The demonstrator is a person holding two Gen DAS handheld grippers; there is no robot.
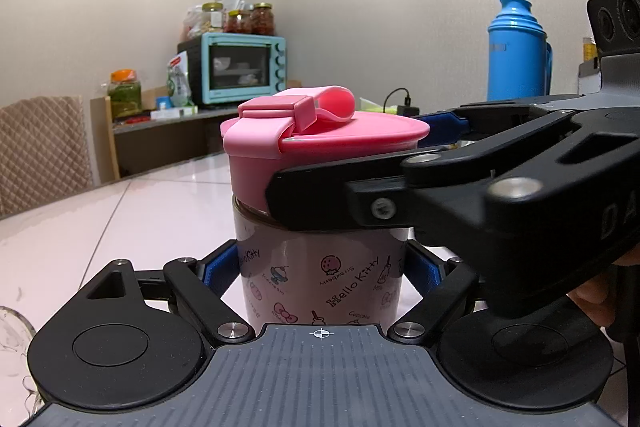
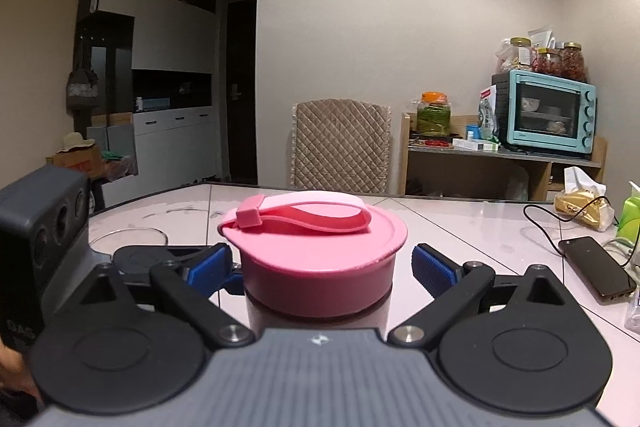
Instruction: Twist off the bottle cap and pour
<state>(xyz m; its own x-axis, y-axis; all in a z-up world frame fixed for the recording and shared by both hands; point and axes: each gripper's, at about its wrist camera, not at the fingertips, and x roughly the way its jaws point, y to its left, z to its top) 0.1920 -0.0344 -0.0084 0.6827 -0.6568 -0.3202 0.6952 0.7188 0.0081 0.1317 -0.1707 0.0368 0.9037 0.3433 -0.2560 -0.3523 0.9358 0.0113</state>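
A Hello Kitty bottle with a pink screw cap stands upright on the white table. My left gripper is shut on the bottle's body, blue pads against both sides. My right gripper is level with the pink cap. Its blue pads stand either side of the cap with small gaps, so it is open. In the left wrist view the right gripper reaches in from the right around the cap. The cap's strap loop lies on top.
A clear glass dish sits on the table left of the bottle. A black phone with a cable, a tissue pack and a blue thermos are to the right. A chair and a toaster-oven shelf stand behind.
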